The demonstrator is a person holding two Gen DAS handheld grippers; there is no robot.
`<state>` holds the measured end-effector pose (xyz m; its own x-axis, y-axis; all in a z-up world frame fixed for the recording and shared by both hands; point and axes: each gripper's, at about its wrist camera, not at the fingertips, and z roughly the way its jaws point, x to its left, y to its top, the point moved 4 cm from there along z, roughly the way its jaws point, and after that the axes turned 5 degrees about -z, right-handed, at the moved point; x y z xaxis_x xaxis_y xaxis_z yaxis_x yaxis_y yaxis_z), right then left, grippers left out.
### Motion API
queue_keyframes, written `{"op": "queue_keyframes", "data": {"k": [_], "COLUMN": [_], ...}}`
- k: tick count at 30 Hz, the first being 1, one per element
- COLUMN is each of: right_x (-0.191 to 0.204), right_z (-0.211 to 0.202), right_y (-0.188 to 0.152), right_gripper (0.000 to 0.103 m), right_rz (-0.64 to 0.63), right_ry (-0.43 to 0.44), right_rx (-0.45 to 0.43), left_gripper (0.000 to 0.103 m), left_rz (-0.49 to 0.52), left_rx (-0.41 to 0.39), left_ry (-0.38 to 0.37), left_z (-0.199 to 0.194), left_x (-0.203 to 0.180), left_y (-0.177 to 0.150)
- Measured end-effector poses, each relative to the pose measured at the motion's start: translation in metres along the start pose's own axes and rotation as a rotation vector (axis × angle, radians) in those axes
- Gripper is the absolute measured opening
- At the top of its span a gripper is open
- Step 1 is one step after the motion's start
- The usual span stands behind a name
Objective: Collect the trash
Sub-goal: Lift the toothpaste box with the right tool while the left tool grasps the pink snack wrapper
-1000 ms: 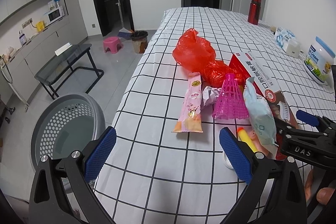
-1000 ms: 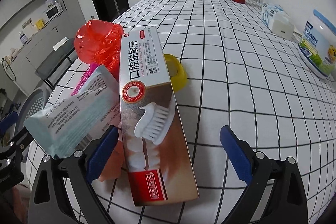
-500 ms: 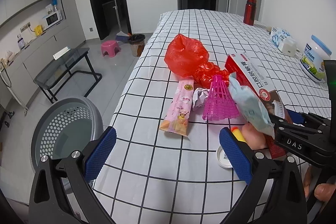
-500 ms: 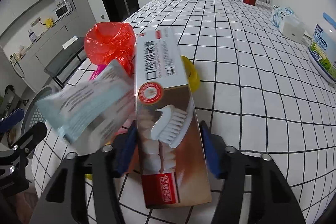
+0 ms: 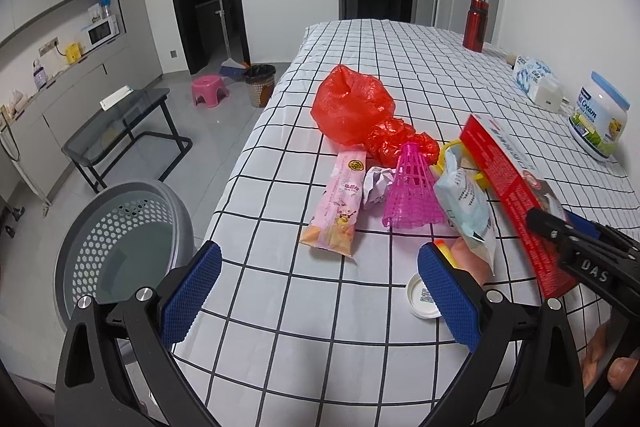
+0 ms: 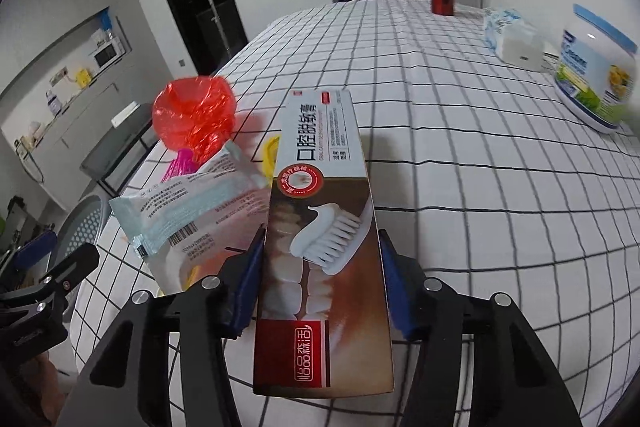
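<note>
The toothpaste box (image 6: 326, 227) is clamped between both blue pads of the right gripper (image 6: 322, 283), tilted up off the checkered table (image 6: 460, 155) at its near right. Just left of it, touching, a pale blue wrapper (image 5: 466, 203) leans. Farther left lie a pink shuttlecock (image 5: 412, 193), a pink snack packet (image 5: 338, 205) and a red plastic bag (image 5: 354, 109). The left gripper (image 5: 316, 293) is spread wide, holding nothing, above the near table edge. A grey basket (image 5: 120, 227) stands on the floor to the left.

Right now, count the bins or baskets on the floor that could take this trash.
2. A grey perforated basket stands on the floor beside the table's near left corner. A small dark wastebasket sits farther off, by the pink stool. Others may be hidden behind the table.
</note>
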<state>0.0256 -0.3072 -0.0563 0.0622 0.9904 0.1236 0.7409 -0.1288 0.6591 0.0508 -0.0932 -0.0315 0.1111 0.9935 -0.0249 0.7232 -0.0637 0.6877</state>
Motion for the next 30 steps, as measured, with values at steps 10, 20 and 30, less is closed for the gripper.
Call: {"op": "queue_keyframes", "data": {"k": [10,20,30], "right_x": [-0.017,-0.022,-0.021], "right_z": [-0.020,-0.025,-0.020], "right_y": [-0.020,-0.052,-0.040], "right_gripper": [0.051,0.051,0.065], "right_rz": [0.035,0.022,0.029], "right_ry": [-0.045,-0.071,-0.087], "right_rx": [0.005,0.073,0.091], "left_gripper": [0.097,0.097,0.097], "left_rz": [0.009,0.013,0.008], "left_rx": [0.006,0.019,0.005], "left_ry": [-0.003,-0.003,-0.001], "left_z": [0.001,0.003,-0.001], "left_x": [-0.008,-0.009,-0.002], "left_y": [-0.003,-0.007,-0.005]}}
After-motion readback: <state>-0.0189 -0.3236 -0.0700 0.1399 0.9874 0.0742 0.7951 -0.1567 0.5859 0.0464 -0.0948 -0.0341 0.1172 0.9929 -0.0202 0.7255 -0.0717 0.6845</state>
